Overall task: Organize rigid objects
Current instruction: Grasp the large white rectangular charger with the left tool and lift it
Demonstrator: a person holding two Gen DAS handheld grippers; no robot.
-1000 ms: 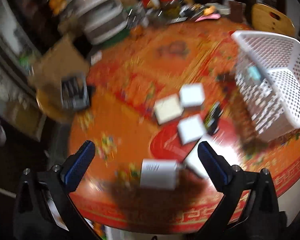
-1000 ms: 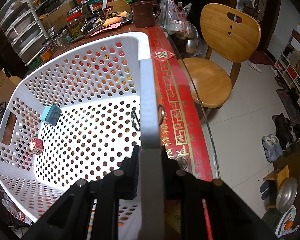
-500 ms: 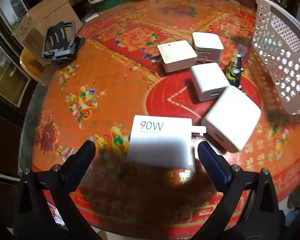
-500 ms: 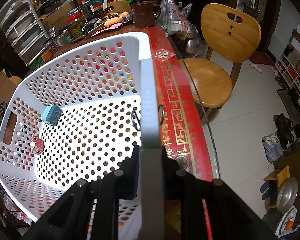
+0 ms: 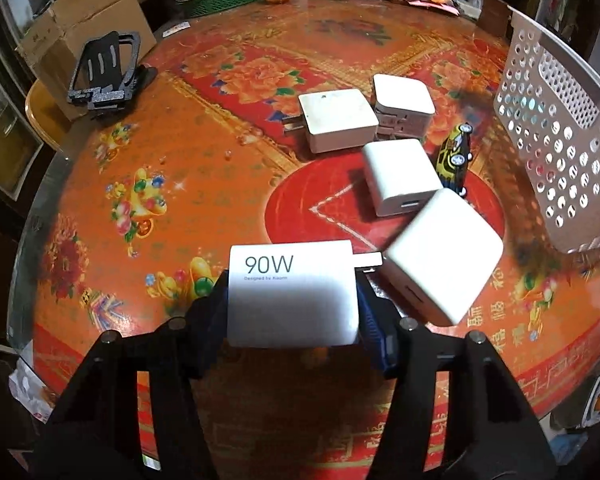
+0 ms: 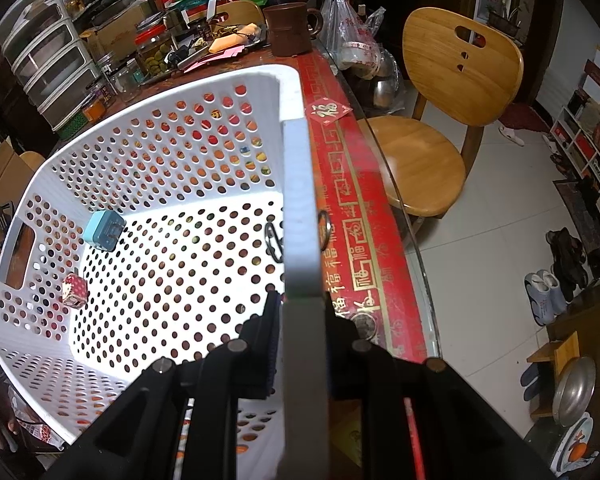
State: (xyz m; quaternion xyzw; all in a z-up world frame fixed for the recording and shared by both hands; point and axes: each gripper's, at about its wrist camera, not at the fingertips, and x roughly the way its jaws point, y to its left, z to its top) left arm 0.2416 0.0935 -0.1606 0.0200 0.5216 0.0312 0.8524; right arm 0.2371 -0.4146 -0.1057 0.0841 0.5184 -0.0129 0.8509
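Observation:
A white charger marked 90W lies near the front edge of the red patterned table. My left gripper is closing on it, with the pads against its two sides. Several other white chargers lie close by, the nearest touching the 90W charger's prongs. Beside them is a yellow toy car. My right gripper is shut on the rim of the white perforated basket. Inside the basket lie a light blue charger and a small pink cube.
A black phone stand and a cardboard box sit at the table's far left. Jars, a brown mug and clutter line the far edge. A wooden chair stands right of the table, past its glass edge.
The left gripper dropped toward the table, and its wide open jaws have closed in against the sides of the 90W charger. The right gripper and basket have not moved.

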